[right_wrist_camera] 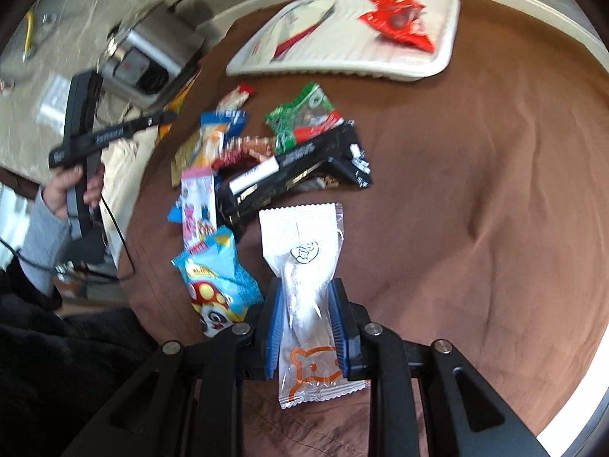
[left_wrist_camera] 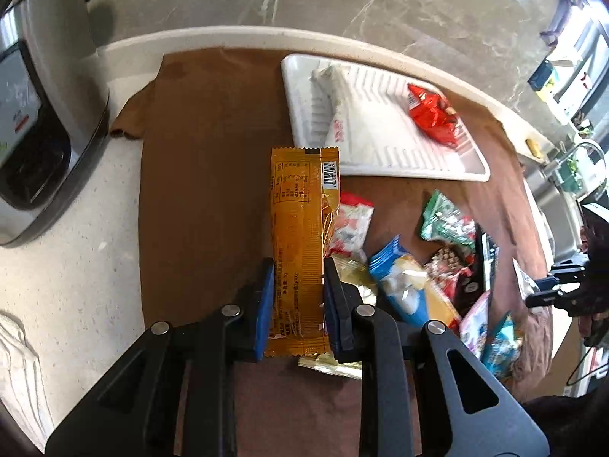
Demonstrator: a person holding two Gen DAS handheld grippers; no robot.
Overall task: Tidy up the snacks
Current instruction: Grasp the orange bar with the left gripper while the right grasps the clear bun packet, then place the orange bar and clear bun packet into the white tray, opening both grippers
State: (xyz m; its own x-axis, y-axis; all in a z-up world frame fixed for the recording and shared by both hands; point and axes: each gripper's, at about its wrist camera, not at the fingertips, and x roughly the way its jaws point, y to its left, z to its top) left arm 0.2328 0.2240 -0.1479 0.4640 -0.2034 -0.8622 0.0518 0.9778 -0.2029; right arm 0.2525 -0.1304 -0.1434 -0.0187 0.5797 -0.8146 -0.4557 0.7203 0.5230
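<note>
My left gripper (left_wrist_camera: 298, 266) is shut on a long orange snack packet (left_wrist_camera: 300, 236) and holds it above the brown cloth, short of the white tray (left_wrist_camera: 300, 114). The tray holds a white packet (left_wrist_camera: 365, 125) and a red packet (left_wrist_camera: 432, 116). My right gripper (right_wrist_camera: 306, 285) is shut on a clear white packet with an orange bear print (right_wrist_camera: 304, 266), held over the cloth. The tray also shows in the right wrist view (right_wrist_camera: 443, 53), far ahead. A pile of loose snacks (right_wrist_camera: 236, 152) lies to the left of the right gripper.
A rice cooker (left_wrist_camera: 38, 114) stands at the left on the pale counter. The brown cloth (right_wrist_camera: 475, 190) covers the work area. A black box (right_wrist_camera: 300, 167) lies in the snack pile. A blue mushroom packet (right_wrist_camera: 217, 278) lies by the right gripper.
</note>
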